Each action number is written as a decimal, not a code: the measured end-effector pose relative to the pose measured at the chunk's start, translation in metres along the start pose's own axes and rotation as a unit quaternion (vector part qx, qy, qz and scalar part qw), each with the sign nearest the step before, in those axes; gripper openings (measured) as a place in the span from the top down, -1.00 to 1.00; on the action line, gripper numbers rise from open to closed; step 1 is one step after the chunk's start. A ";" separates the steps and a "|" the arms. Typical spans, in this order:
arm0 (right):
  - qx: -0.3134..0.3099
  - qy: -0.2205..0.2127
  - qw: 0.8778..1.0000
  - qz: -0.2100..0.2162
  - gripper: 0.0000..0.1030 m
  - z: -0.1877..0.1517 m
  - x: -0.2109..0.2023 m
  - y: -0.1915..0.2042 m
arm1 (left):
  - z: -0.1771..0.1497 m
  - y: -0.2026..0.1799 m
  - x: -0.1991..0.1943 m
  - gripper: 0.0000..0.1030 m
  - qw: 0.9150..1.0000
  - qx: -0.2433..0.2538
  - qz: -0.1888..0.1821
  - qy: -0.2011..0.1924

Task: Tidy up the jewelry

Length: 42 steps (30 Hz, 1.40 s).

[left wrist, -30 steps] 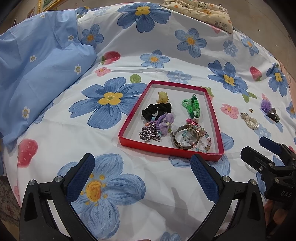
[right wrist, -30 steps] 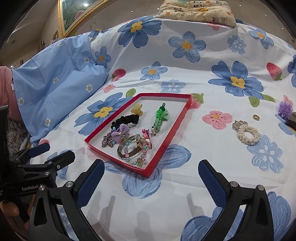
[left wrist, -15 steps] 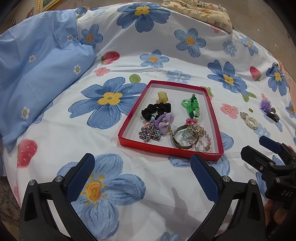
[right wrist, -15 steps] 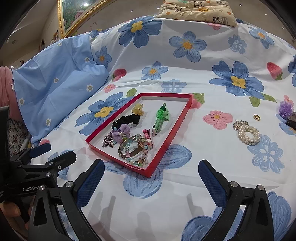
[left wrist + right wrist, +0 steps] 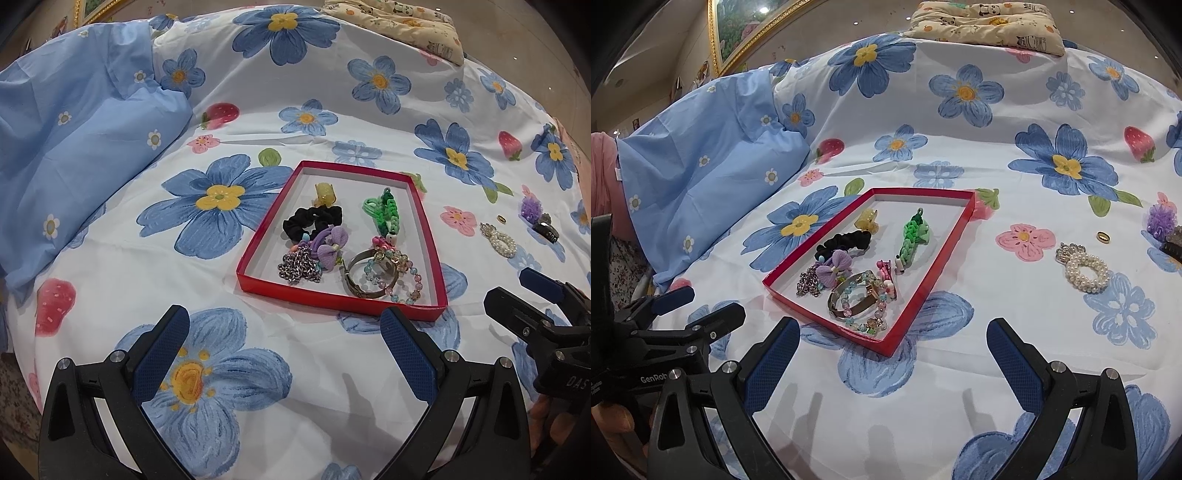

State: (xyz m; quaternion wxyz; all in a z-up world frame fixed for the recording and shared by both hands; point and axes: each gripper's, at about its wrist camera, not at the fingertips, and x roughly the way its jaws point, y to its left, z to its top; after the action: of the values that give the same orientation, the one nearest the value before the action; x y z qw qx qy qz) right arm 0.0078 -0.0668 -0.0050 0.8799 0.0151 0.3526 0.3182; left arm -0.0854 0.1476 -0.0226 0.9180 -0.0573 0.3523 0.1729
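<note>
A shallow red tray [image 5: 332, 295] [image 5: 923, 291] lies on the flowered bedsheet. It holds a black scrunchie [image 5: 312, 220], a green braided band [image 5: 384, 210], a purple bow tie [image 5: 330, 247], a metal chain [image 5: 297, 266], a bangle with a bead bracelet [image 5: 384, 273] and a yellow clip [image 5: 325, 194]. To its right on the sheet lie a pearl bracelet [image 5: 1084, 269] [image 5: 500, 242], a small gold ring [image 5: 1103, 237], a purple pompom [image 5: 1161, 219] and a dark item [image 5: 1174, 247]. My left gripper [image 5: 284, 339] is open and empty in front of the tray. My right gripper [image 5: 892, 349] is open and empty.
A light blue pillow [image 5: 74, 140] lies at the left. A cream panda-print cushion [image 5: 990, 20] sits at the far edge of the bed. A gold picture frame [image 5: 738, 33] hangs at the back left. Each gripper shows in the other's view.
Both views have shifted very slightly; the tray and jewelry have not moved. Both grippers stay open.
</note>
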 end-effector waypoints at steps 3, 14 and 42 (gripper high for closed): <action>0.000 -0.001 1.000 0.001 -0.99 0.000 0.000 0.000 | 0.000 0.000 0.000 -1.00 1.000 0.000 0.000 0.000; 0.003 0.001 1.000 0.002 -0.99 0.002 0.000 -0.003 | 0.001 0.006 0.005 -1.00 1.000 -0.006 0.001 0.006; 0.003 0.003 1.000 0.004 -0.99 0.004 -0.002 -0.009 | 0.001 0.005 0.006 -1.00 1.000 -0.002 -0.001 0.006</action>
State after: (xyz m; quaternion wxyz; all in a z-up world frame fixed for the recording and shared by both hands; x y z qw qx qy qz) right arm 0.0139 -0.0740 -0.0034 0.8776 0.0181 0.3558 0.3208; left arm -0.0821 0.1542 -0.0259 0.9157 -0.0608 0.3578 0.1724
